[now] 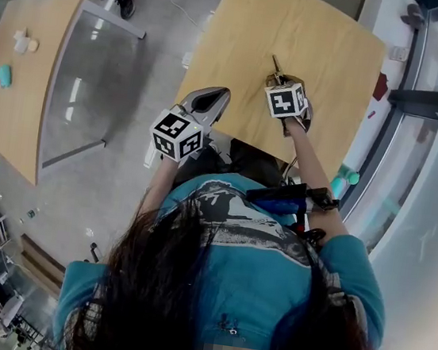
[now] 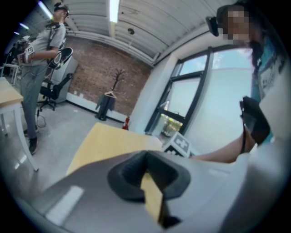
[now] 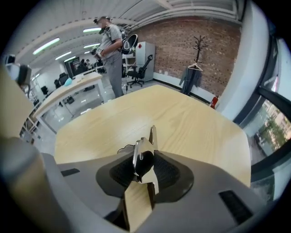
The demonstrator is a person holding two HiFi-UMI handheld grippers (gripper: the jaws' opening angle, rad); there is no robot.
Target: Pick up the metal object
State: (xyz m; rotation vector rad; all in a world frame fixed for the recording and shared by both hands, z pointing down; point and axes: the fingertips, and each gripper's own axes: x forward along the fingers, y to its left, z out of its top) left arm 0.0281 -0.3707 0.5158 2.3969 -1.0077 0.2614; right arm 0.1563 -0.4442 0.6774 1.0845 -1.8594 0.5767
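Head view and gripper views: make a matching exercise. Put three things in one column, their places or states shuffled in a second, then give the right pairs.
Things
1. metal object
2. left gripper
3. teal item

Places or states
a. lies on the side table at the left
b. clamped in the right gripper, over the wooden table
c. jaws together, empty, at the wooden table's near corner

Pairs: 1-b, 2-c, 3-a

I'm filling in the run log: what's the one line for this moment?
right claw: shut on metal object, over table | left claw: shut, empty | lifted: cannot tell
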